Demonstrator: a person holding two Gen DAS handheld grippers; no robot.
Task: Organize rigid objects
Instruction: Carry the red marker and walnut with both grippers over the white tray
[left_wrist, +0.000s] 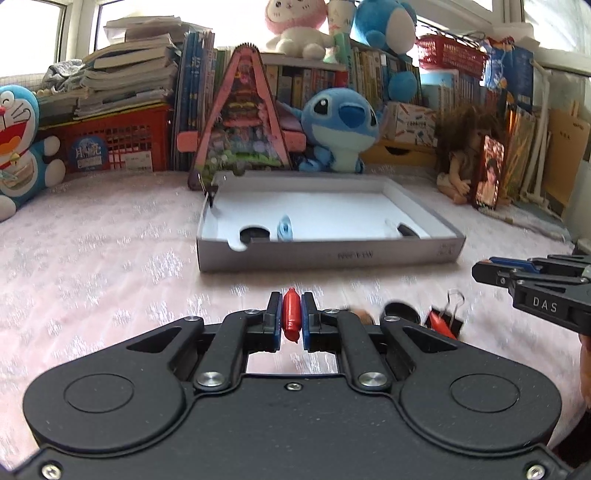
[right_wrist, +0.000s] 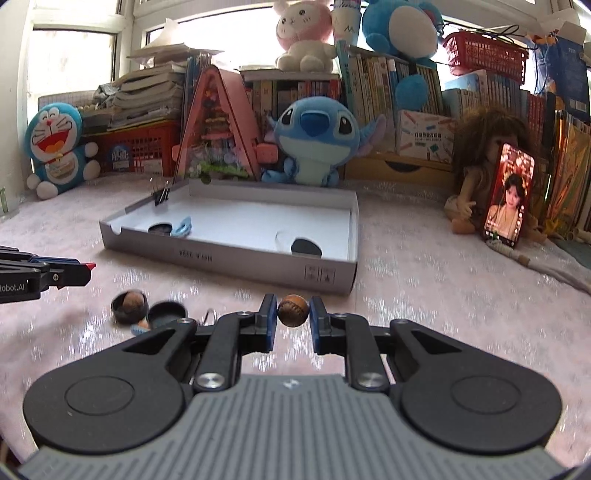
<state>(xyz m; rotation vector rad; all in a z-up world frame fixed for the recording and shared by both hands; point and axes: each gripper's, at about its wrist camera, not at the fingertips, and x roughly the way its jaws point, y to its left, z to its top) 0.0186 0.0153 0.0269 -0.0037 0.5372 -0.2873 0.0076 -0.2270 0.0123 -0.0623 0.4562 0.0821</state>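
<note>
The left gripper (left_wrist: 291, 316) is clamped on a small red peg (left_wrist: 290, 314), upright between its pads. The right gripper (right_wrist: 293, 311) pinches a brown walnut-like ball (right_wrist: 293, 310). The shallow white box (left_wrist: 332, 254) lies at twelve o'clock from both, beyond them on the pink cloth (left_wrist: 110, 258).

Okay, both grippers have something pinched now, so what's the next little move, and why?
Probably carry both toward the open box just ahead. The left gripper is shut on a red cap-like piece, the right gripper on a brown ball, and the box already holds small items.
</note>
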